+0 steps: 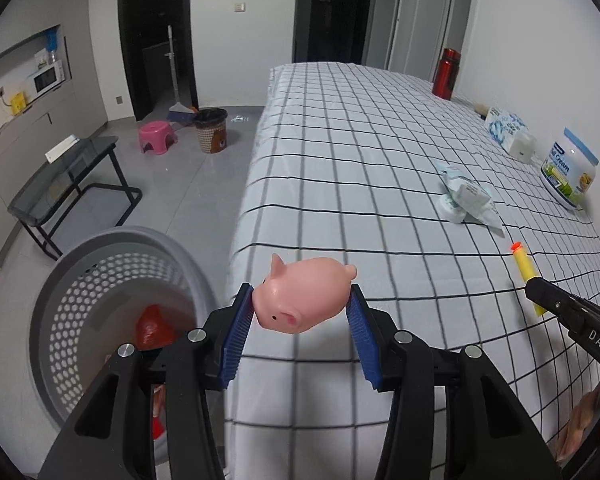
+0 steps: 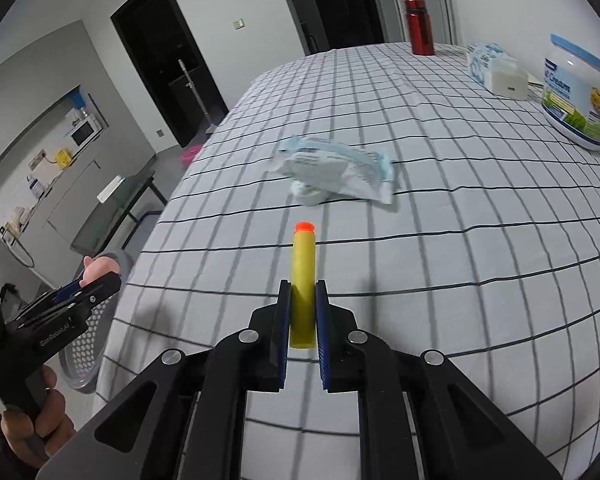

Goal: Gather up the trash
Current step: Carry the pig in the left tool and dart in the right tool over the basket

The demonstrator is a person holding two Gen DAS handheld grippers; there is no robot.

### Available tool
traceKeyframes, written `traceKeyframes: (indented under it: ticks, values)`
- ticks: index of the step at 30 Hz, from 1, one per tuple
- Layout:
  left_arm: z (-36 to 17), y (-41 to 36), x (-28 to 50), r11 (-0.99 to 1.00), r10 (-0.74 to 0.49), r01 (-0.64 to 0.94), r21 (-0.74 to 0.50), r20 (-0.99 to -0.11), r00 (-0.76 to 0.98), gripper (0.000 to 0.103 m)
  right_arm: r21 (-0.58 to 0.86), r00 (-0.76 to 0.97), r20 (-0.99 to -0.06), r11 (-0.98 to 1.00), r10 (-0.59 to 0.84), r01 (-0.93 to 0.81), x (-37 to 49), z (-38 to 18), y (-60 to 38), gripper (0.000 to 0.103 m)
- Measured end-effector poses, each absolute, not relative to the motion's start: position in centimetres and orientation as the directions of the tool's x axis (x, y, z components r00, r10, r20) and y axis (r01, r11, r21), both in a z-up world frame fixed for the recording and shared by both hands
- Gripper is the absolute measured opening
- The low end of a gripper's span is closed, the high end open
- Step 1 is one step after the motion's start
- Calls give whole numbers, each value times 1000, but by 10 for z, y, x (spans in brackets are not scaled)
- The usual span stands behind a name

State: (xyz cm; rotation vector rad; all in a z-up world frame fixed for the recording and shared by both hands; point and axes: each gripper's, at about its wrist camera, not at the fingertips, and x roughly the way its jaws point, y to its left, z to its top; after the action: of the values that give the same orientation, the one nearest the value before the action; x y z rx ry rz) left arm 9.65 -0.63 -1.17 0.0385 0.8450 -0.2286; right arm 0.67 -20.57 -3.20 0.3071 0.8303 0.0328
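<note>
Now I carry the pink pig toy (image 1: 306, 294) clamped in my left gripper (image 1: 302, 310) toward the grey basket (image 1: 112, 240) on the near left; my right gripper (image 2: 302, 316) pinches the yellow foam dart (image 2: 303, 276) over the bed (image 2: 420, 240). Next, release over the basket.

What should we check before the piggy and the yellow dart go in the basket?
1. Left tool is gripping the pink pig toy on both sides: ok.
2. Right tool is shut on the yellow foam dart: ok.
3. Grey laundry basket is open at the top: ok.
4. Pig is over the basket opening: not ok, it hangs over the bed's edge beside it.
5. Room left in the basket: ok, only a red item shows inside.
6. Crumpled wrappers on the checked bedspread collected: not ok.
</note>
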Motion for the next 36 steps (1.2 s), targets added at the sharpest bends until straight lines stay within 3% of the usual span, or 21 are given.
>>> traceKeyframes:
  ticks: [20, 36]
  values:
    - [-15, 129, 63, 994, -108, 78, -75, -723, 683, 47, 235, 623, -732, 961, 274, -145, 22, -21, -47, 12]
    - [-34, 182, 57, 996, -76, 13, -91, -740, 668, 47, 221, 571, -752, 943, 328, -250, 39, -28, 28, 12]
